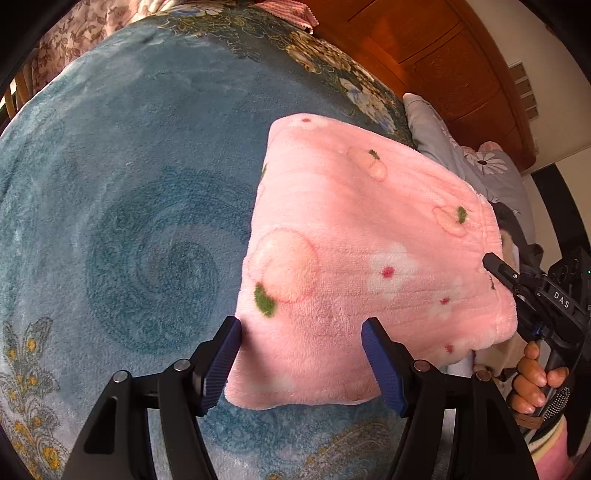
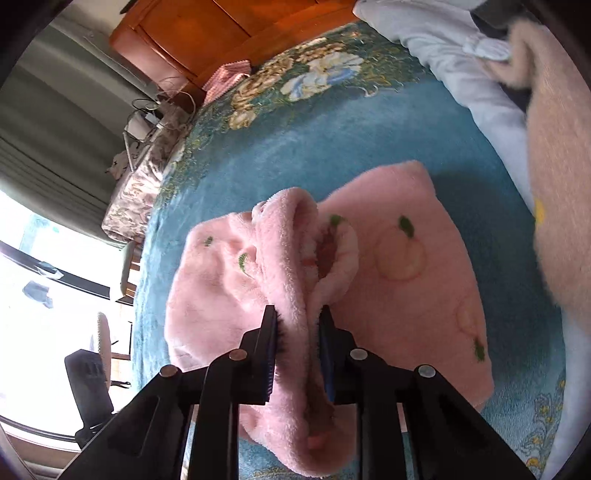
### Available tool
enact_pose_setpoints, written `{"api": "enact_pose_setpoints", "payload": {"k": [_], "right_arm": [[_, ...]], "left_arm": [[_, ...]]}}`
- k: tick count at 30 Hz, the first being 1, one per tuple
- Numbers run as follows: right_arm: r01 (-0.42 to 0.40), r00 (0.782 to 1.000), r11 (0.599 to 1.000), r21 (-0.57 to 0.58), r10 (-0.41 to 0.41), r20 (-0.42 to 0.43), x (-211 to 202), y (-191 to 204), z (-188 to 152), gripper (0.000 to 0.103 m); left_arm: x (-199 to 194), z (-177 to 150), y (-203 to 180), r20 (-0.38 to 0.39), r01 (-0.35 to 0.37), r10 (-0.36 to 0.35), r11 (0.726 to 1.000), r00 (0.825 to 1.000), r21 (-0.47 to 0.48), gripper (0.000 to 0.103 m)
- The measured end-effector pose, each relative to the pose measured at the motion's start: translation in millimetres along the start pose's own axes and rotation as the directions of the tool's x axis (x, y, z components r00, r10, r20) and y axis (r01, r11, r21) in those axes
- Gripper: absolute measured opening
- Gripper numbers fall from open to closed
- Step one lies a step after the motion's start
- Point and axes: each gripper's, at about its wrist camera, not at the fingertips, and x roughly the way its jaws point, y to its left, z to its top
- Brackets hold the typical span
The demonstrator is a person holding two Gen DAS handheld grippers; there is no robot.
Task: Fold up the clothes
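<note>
A pink fleece garment (image 1: 354, 258) with peach and flower prints lies folded on a blue plush blanket (image 1: 129, 184). My left gripper (image 1: 301, 363) stands open over its near edge, blue pads on either side of the fabric without pinching it. The right gripper (image 1: 513, 280) comes in from the right in the left wrist view, at the garment's right edge, held by a hand (image 1: 532, 384). Seen from the right wrist camera, my right gripper (image 2: 298, 345) is shut on a thick bunched fold of the pink garment (image 2: 406, 295).
A wooden headboard (image 1: 443, 66) stands beyond the blanket. Pale grey floral bedding (image 1: 476, 162) and a beige fleece piece (image 2: 561, 166) lie at the blanket's edge. A pink checked cloth (image 1: 291, 11) sits near the headboard. A black chair (image 2: 88, 373) stands by the bright window.
</note>
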Motion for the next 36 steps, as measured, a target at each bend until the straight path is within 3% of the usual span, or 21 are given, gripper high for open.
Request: {"api": "enact_pose_setpoints", "payload": {"k": [3,7,10,14,17,21,26,28,30,32,36], "right_arm": [[-0.026,0.998,0.998,-0.055,0.029,0.057,-28.3,9.8,11.8,0.020],[0.026,0.994,1.000,-0.017,-0.024,0.107,-45.3,-10.8,21.6,0.021],[0.037,0.997,0.997,0.065,-0.041,0.065,-29.0,-45.5,15.8,0.021],[0.115,0.993,0.985,0.131,-0.114,-0.010,5.6,-85.0,2.9,0.021],[0.082,0.996,0.977,0.195,-0.088,0.021,7.5,-99.6,0.2,0.022],[0.143,0.990,0.982,0.126,-0.144,-0.003,9.9,-87.3,3.2,0.024],[0.180,0.984,0.982,0.050,-0.180,-0.012,-4.7,-70.0,8.2,0.034],[0.235,0.972,0.972,0.013,-0.235,0.024,-16.7,-63.1,9.4,0.039],[0.351,0.934,0.936,-0.017,-0.348,0.078,-28.2,-55.7,12.2,0.044],[0.414,0.905,0.909,-0.047,-0.405,0.133,-36.0,-45.3,14.4,0.044],[0.269,0.963,0.949,-0.165,-0.261,0.069,-22.7,-11.6,9.3,0.044]], "left_arm": [[-4.7,9.7,-9.2,0.023,0.035,-0.035,0.999,0.999,0.020,0.071],[9.0,3.7,-11.8,-0.017,-0.003,0.004,0.999,1.000,0.037,0.071],[18.7,-5.6,-2.3,-0.064,-0.035,0.037,0.999,0.997,0.029,0.071],[28.8,-12.3,9.0,-0.110,-0.046,0.044,0.999,0.993,-0.011,0.073],[20.3,-13.5,5.3,-0.094,-0.039,0.040,0.999,0.995,0.012,0.073],[6.8,-3.5,-3.7,-0.051,-0.001,0.004,0.999,0.999,0.047,0.072],[-11.0,14.7,-20.4,0.017,0.027,-0.029,0.992,0.999,0.119,0.072],[-4.8,17.6,-31.1,0.015,0.029,-0.032,0.987,0.999,0.158,0.072],[1.5,20.5,-41.7,0.013,0.031,-0.034,0.980,0.999,0.196,0.072],[7.7,23.4,-52.4,0.012,0.033,-0.036,0.972,0.999,0.233,0.072],[20.2,29.3,-73.7,0.007,0.036,-0.041,0.951,0.999,0.308,0.072]]}}
